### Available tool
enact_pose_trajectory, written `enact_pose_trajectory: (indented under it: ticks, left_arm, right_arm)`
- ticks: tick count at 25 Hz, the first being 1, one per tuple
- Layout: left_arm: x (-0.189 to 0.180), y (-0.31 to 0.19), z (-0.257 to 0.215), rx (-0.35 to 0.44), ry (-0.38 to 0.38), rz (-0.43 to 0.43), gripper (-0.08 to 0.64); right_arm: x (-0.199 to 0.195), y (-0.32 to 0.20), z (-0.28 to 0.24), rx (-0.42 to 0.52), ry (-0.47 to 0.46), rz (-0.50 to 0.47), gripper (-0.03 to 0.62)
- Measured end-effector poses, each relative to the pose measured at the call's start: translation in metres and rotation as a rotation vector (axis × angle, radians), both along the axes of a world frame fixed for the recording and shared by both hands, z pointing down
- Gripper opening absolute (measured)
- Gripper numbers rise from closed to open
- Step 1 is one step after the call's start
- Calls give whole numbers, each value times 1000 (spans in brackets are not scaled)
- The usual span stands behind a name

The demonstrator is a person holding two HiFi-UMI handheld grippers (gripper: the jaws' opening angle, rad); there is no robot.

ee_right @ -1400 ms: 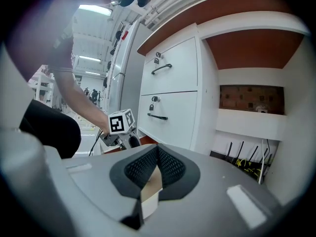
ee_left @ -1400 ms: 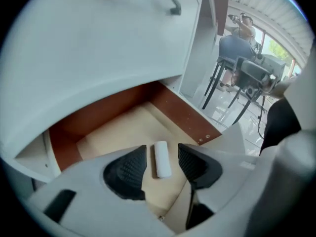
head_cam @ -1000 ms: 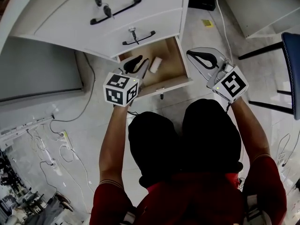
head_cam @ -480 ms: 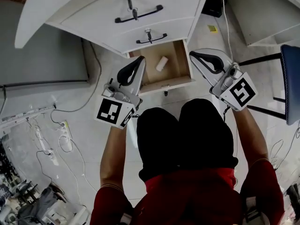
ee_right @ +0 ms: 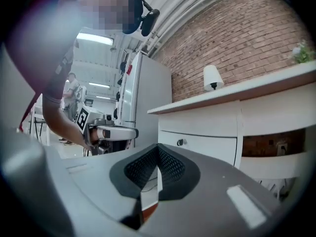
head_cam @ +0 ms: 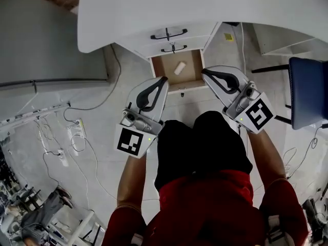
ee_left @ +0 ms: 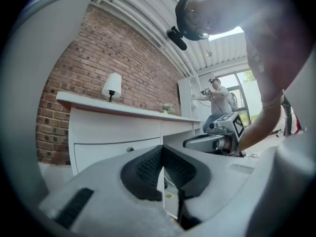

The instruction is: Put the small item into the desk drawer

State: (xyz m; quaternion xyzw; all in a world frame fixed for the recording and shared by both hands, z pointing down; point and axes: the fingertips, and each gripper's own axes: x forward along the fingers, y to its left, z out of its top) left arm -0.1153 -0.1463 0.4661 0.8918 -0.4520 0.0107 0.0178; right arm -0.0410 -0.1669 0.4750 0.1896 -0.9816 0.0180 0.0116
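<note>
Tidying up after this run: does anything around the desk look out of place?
Only the bottom drawer: it stands pulled open, with the small white item lying askew inside. The left gripper and right gripper are shut, empty and clear of it.

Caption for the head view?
Open drawer holding the small item; left gripper and right gripper shut, empty, near its front.

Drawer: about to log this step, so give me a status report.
Left gripper shut, empty. Right gripper shut, empty. Small item lies inside the open drawer. No obstruction seen at the drawer front.
</note>
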Motion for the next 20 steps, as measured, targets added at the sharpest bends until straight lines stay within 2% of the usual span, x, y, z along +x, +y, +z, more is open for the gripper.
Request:
enact_pose_trajectory:
  ticks: [7, 14, 20]
  left_arm:
    - [10, 36, -118, -9, 40, -5, 6]
    - [14, 56, -218, -15, 7, 4, 6]
    - [23, 97, -299, -10, 0, 4, 6]
  right_arm:
    - [1, 29, -121, -31, -37, 11, 9]
    - [7, 53, -220, -42, -51, 32, 9]
    - [17, 95, -303, -40, -66, 44, 9]
